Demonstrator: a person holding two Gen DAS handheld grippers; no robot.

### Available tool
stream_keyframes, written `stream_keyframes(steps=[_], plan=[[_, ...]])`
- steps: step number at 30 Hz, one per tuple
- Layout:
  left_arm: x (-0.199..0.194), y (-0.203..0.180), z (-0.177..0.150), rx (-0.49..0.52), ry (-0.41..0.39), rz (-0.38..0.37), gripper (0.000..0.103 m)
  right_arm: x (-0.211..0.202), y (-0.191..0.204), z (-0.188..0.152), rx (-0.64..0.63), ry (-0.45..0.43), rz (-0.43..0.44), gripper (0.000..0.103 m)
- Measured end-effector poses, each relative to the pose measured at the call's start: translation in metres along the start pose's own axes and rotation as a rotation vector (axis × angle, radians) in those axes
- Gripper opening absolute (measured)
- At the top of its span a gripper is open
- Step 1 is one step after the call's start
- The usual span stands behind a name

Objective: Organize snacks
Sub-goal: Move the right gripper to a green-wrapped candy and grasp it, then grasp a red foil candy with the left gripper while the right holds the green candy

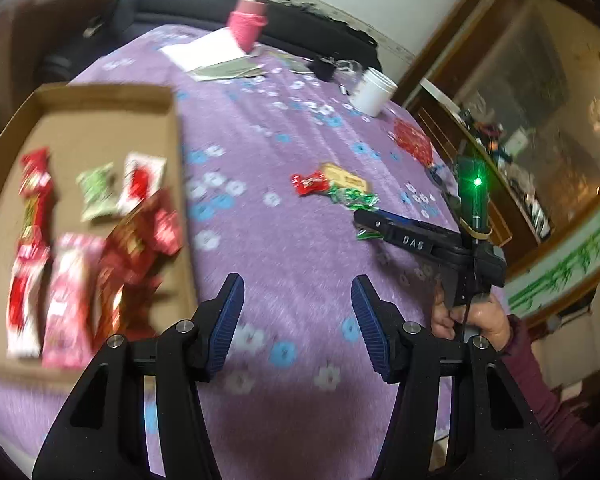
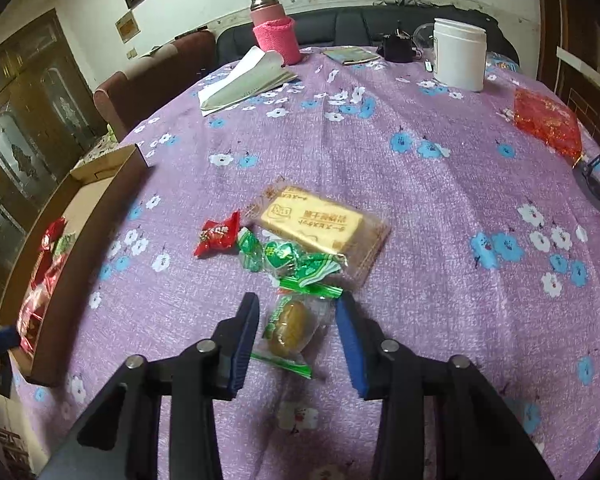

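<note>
Egg pack (image 2: 290, 330) lying on cloth (image 2: 440, 200) btwn my R gripper (image 2: 296, 334) pads, jaws spread, not gripping yet | L gripper (image 1: 298, 320) hanging released by box (image 1: 100, 128) | am aiming to pinch mid-pack, clear of green candy (image 2: 288, 258), then lifting to box

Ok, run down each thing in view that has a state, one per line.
left tongs: open, empty, above the cloth.
right tongs: open, fingers either side of the green-wrapped snack, not closed on it.
green-wrapped snack: sealed, lying flat on the cloth.
cardboard box: open-topped, holding several snack packets.
gold packet: sealed, flat on the cloth, outside the box.
red candy: wrapped, outside the box.
white jar: upright, lid on.
</note>
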State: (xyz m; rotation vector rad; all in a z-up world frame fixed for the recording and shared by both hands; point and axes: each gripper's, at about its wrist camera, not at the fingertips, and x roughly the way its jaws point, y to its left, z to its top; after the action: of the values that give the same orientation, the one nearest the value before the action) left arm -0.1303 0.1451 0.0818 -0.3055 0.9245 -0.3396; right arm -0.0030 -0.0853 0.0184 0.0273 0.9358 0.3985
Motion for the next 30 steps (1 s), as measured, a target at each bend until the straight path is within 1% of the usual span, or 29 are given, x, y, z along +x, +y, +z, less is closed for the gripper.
stream_keyframes(steps=[1,6,8,11,14,17,20,23,27,30], plan=[[0.006,-0.005,0.005,0.025,0.004,0.009,0.056,-0.001,-0.001,-0.001,-0.005,-0.002,0.000,0.033],[0.048,-0.031,0.031,0.186,0.044,0.081,0.056,-0.011,-0.017,-0.006,0.002,-0.027,-0.026,0.033],[0.066,-0.037,0.041,0.235,0.062,0.103,0.056,-0.014,-0.032,-0.008,0.038,-0.039,-0.032,0.033],[0.096,-0.039,0.056,0.272,0.095,0.137,0.056,-0.017,-0.053,-0.007,0.123,-0.044,0.011,0.033],[0.121,-0.037,0.069,0.297,0.127,0.186,0.056,-0.017,-0.063,-0.006,0.171,-0.043,0.046,0.033],[0.138,-0.042,0.081,0.382,0.118,0.221,0.056,-0.017,-0.063,-0.005,0.172,-0.045,0.044,0.033],[0.151,-0.051,0.084,0.502,0.094,0.229,0.056,-0.016,-0.058,-0.005,0.157,-0.047,0.026,0.033],[0.165,-0.056,0.084,0.590,0.108,0.234,0.056,-0.016,-0.057,-0.006,0.152,-0.049,0.017,0.033],[0.181,-0.055,0.079,0.634,0.176,0.193,0.056,-0.017,-0.056,-0.006,0.153,-0.049,0.016,0.033],[0.184,-0.055,0.081,0.612,0.185,0.180,0.056,-0.016,-0.057,-0.006,0.155,-0.050,0.015,0.033]])
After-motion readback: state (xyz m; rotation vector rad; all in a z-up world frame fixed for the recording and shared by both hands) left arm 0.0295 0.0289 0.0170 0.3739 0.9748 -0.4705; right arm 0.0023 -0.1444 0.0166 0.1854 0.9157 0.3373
